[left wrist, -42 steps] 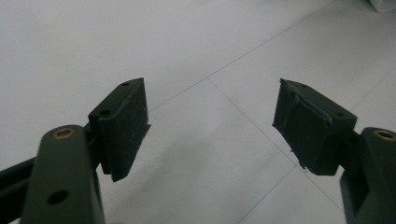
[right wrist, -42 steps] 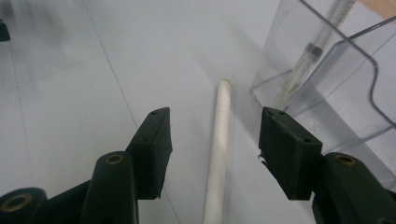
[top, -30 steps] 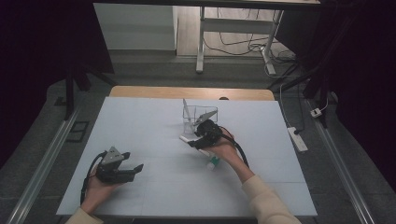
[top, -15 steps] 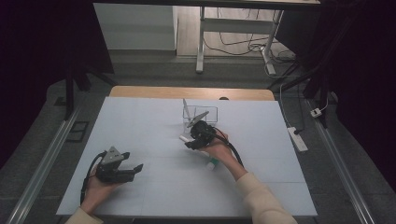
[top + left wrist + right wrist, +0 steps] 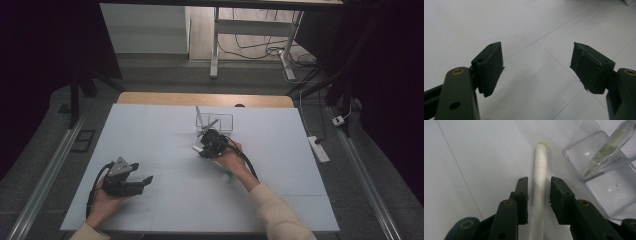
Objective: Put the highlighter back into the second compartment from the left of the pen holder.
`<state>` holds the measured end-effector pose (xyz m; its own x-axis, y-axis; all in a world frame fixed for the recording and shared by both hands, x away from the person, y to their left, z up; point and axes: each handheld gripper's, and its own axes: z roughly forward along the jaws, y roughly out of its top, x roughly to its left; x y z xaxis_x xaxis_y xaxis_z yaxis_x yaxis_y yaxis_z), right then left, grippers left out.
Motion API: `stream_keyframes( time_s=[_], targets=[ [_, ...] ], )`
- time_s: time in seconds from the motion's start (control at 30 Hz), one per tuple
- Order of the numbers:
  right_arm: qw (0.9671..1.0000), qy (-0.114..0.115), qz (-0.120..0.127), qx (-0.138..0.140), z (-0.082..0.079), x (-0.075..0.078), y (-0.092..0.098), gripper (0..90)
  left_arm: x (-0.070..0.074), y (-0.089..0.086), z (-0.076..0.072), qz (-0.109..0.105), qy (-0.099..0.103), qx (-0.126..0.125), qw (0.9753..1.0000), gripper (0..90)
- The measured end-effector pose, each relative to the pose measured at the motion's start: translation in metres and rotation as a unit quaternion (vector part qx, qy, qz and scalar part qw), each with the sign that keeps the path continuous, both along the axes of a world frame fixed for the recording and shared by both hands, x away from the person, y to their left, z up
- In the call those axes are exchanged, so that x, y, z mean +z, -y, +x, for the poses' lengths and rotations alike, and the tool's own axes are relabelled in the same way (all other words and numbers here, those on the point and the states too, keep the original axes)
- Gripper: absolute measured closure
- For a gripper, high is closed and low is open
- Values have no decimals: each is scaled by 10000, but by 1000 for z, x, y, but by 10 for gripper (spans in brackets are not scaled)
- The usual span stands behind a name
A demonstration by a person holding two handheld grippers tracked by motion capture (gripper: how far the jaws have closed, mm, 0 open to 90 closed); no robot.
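Right hand-held gripper [image 5: 539, 195] grips white pen [image 5: 539, 177] — lengthwise between jaws, tip pointing away.

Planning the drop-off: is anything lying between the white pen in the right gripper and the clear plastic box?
Nothing: the right gripper view shows bare white table between the white pen and the clear plastic box, which already holds a green pen.

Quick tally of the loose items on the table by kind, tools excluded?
White pen: 1
Green-and-clear pen, leaning in the box: 1
Clear plastic box: 1
Total: 3
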<state>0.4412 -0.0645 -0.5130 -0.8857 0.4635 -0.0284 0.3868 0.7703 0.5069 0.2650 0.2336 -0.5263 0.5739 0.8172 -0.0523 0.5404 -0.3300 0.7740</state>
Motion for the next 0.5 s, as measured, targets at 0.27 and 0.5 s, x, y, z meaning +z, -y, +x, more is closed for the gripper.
stream_keyframes(
  time_s=[0.27,0.5],
  targets=[
    [9999,-61,-104,-82,-1,1,-5,769,0,0,0,0,1,-25,10000,262],
    [9999,-67,-77,-32,0,1,-4,778,0,1,0,7,1,-28,10000,262]
  ],
)
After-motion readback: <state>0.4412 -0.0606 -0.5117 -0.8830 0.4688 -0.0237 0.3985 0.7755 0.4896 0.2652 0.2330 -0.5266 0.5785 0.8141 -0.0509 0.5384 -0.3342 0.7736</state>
